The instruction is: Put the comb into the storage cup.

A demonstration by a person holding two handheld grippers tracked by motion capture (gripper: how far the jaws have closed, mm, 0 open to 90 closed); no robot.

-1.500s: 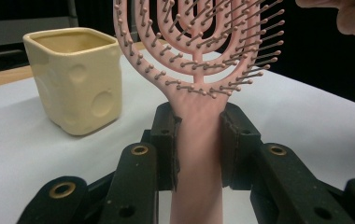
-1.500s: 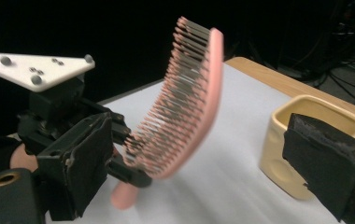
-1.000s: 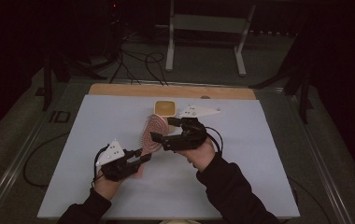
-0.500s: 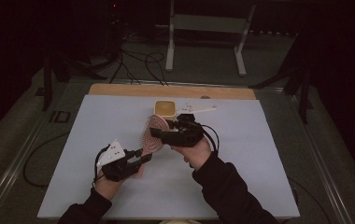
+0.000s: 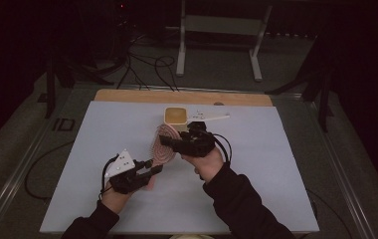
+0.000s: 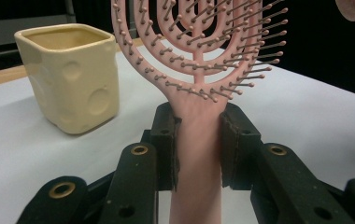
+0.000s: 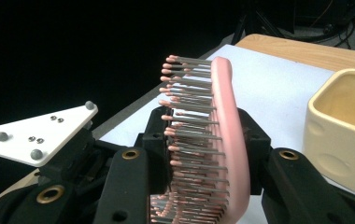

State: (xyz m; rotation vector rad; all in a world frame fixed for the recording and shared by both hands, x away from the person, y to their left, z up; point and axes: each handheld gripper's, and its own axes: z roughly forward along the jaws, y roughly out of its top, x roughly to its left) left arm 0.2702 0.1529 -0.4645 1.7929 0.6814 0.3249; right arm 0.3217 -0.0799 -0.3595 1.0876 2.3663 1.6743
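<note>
A pink hairbrush (image 5: pixel 163 145) with a vented head is held up off the table between both hands. My left gripper (image 5: pixel 153 168) is shut on its handle (image 6: pixel 198 154), with the bristles (image 6: pixel 199 56) facing that gripper's camera. My right gripper (image 5: pixel 166 141) has just been closing and now clamps the brush head (image 7: pixel 228 126), one pad on the bristle tips and the other on the smooth back. A cream square cup (image 5: pixel 175 115) with round dimples stands upright just beyond the brush, close to the right gripper (image 7: pixel 203 140).
The work surface is a white sheet (image 5: pixel 276 164) with a bare wooden strip (image 5: pixel 127 95) along its far edge. Beyond the table, cables (image 5: pixel 147 62) and a stand's legs (image 5: pixel 217 45) lie on the dark floor. The left gripper's white three-cornered plate (image 7: pixel 40 133) is near the right jaws.
The right gripper's jaws have closed onto the brush head. Both hands and the brush have stayed about where they were.
</note>
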